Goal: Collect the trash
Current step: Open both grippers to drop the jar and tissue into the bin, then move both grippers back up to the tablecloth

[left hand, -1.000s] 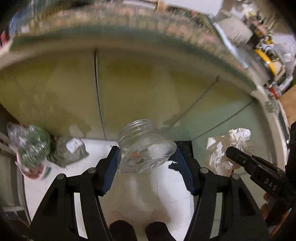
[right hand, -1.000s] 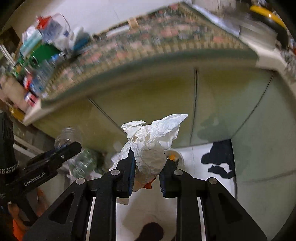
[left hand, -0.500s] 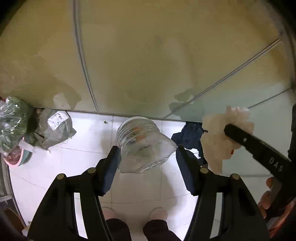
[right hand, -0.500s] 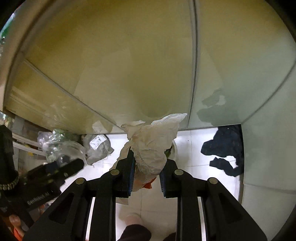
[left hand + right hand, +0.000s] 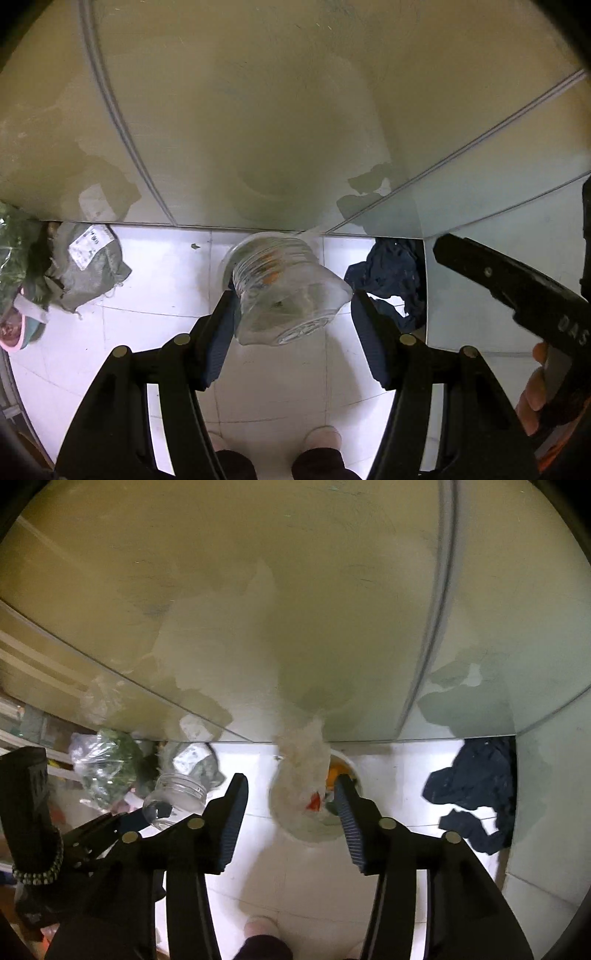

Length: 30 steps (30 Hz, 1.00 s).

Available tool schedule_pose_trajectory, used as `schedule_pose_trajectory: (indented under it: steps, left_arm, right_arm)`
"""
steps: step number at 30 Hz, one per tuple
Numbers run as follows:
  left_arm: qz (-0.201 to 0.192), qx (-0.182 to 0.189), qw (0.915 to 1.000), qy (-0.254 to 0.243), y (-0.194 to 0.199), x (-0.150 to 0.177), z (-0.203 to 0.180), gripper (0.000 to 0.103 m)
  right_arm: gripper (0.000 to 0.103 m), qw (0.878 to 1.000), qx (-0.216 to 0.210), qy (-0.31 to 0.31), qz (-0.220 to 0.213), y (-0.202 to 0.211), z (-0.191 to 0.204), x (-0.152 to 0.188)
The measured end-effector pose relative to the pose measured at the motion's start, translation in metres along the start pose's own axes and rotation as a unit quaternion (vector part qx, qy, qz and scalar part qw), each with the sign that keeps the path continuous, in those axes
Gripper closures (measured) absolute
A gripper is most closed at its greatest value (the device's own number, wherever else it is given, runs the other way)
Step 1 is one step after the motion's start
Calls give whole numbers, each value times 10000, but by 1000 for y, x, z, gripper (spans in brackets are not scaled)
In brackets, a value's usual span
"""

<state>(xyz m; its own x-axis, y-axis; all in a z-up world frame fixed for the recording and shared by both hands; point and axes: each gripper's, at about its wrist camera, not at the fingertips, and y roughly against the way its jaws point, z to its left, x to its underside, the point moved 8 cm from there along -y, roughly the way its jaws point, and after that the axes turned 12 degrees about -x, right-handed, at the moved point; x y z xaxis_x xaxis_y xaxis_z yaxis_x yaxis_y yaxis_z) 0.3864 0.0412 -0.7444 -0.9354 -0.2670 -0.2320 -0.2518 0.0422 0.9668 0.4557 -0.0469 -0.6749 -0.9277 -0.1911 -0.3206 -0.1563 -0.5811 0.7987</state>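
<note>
A clear screw-top jar (image 5: 284,295) lies tilted between the pads of my left gripper (image 5: 291,310), which is shut on it. It hangs just over a white bin (image 5: 226,271). In the right wrist view the jaws of my right gripper (image 5: 291,786) are opening. A blurred wad of crumpled white paper (image 5: 301,771) is loose between and beyond the fingertips, over the white bin (image 5: 314,836), which holds orange scraps. The jar (image 5: 177,797) and the left gripper also show at the left there.
Glossy pale cabinet doors (image 5: 258,110) rise right behind the bin. On the white tiled floor lie a dark blue cloth (image 5: 476,794), a grey sack with a label (image 5: 88,266) and a clear bag of greens (image 5: 107,768). The person's feet (image 5: 321,439) stand below.
Both grippers have sunk from table height to just above the floor. The right jaws have parted and the paper wad has left them. The left still grips the jar.
</note>
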Motion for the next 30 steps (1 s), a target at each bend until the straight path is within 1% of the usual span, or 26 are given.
schedule_pose_trajectory:
  steps: [6,11,14,17,20,25,26,28,29,30]
  left_arm:
    - [183,-160,9995,-183,-9,5,-10,39]
    - [103,-176,9993,-328,14,5,-16,39]
    - [12,-235,9991,-364,38,3,-17,39]
    - [-139,-245,9990,-351,84,-2,-15,39]
    - [-303,-281,9985,-347,131,-8,-14,39]
    - [-675,-291,9966,-366,239,-21,-13,39]
    - [-729,-293,9962,-376,253,-23,-11,39]
    - [-963,-268,9942,-400,305,-28,-9,39]
    - [-1041,-257,9934,-408,320,-29,-8,39]
    - [-1177,-241,9919,-422,347,-31,-6,39]
  right_arm:
    - [55,9998,173,37,73,4,-11,9]
    - [55,9995,272,67,112,17,-12,9]
    - [55,9995,274,106,79,32,-5,6]
    - [55,9995,279,138,18,50,6,2]
    - [55,9994,297,179,-61,79,25,-5]
    - [55,9990,267,239,-264,140,69,-18]
    - [55,9989,260,266,-296,149,76,-19]
    - [55,9982,275,335,-419,182,101,-25]
    - [55,9978,274,368,-481,195,112,-27]
    - [55,9974,272,391,-536,206,121,-29]
